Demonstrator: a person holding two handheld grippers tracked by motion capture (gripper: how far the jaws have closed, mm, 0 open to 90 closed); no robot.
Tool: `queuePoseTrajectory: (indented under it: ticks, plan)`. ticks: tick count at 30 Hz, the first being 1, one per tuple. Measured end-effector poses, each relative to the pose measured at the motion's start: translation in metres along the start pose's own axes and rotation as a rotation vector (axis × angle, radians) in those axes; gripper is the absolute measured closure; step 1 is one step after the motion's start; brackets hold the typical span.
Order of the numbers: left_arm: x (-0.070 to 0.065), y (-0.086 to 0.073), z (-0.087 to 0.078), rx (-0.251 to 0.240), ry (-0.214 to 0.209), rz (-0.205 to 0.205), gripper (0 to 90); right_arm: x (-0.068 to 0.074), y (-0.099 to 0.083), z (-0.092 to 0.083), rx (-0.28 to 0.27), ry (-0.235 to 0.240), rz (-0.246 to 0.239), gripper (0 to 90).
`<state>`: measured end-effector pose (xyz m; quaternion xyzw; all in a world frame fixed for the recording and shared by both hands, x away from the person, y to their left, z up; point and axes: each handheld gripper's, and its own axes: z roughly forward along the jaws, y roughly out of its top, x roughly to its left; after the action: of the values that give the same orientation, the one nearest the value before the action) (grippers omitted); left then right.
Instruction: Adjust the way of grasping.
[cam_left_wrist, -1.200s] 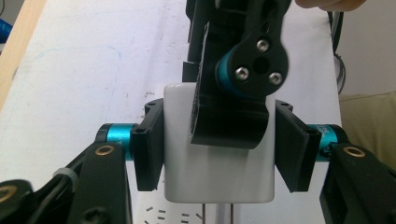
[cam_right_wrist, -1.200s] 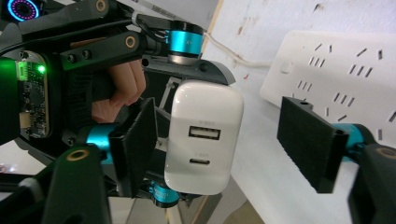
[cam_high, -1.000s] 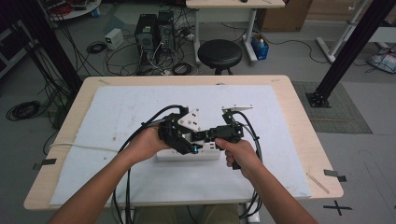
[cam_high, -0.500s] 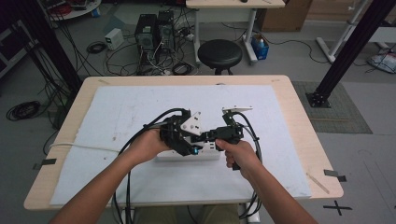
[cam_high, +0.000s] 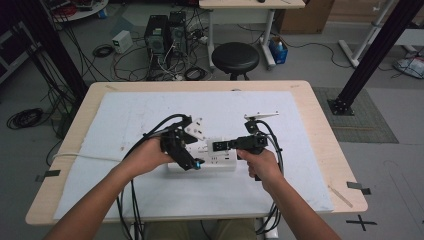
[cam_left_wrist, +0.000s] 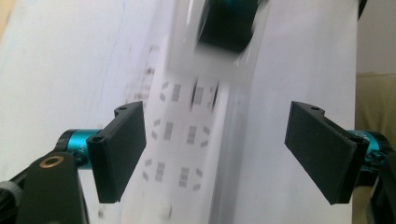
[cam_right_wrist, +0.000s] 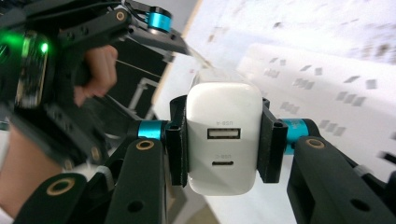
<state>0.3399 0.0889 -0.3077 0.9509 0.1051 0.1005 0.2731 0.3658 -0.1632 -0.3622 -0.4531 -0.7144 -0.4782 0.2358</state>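
A white USB charger (cam_right_wrist: 224, 135) with two ports facing the camera sits clamped between the jaws of my right gripper (cam_right_wrist: 224, 116), which is shut on it. In the high view the right gripper (cam_high: 216, 146) holds it just over a white power strip (cam_high: 220, 162) lying on the white sheet. My left gripper (cam_high: 196, 163) is at the strip's left end. Its jaws have just been opening and now stand wide apart, with nothing between them. In the left gripper view the open left gripper (cam_left_wrist: 215, 140) hovers above the power strip's (cam_left_wrist: 187, 135) sockets.
The strip lies on a white sheet (cam_high: 150, 115) covering a wooden table (cam_high: 320, 110). Black cables (cam_high: 160, 125) trail from both grippers toward the near edge. A black stool (cam_high: 235, 57) and computer towers (cam_high: 165, 32) stand on the floor beyond the table.
The left gripper has let go and drawn back to the left, away from the right gripper, and its jaws have opened. The right gripper has stayed in place with the charger.
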Motion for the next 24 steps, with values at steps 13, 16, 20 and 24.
queuePoseTrajectory:
  ticks: [13, 16, 20, 24]
  plan:
    - [0.042, -0.063, -0.018, 0.139, 0.008, -0.265, 20.5, 0.011, 0.003, -0.034, 0.076, -0.263, -0.177, 62.0]
    - [0.047, -0.073, -0.024, 0.172, 0.025, -0.300, 20.5, 0.013, 0.005, -0.047, 0.075, -0.318, -0.213, 62.0]
    - [0.050, -0.083, -0.031, 0.197, 0.054, -0.328, 20.5, 0.017, 0.008, -0.064, 0.095, -0.412, -0.265, 62.0]
    - [0.050, -0.090, -0.034, 0.231, 0.079, -0.338, 20.5, 0.018, 0.011, -0.074, 0.124, -0.471, -0.296, 61.9]
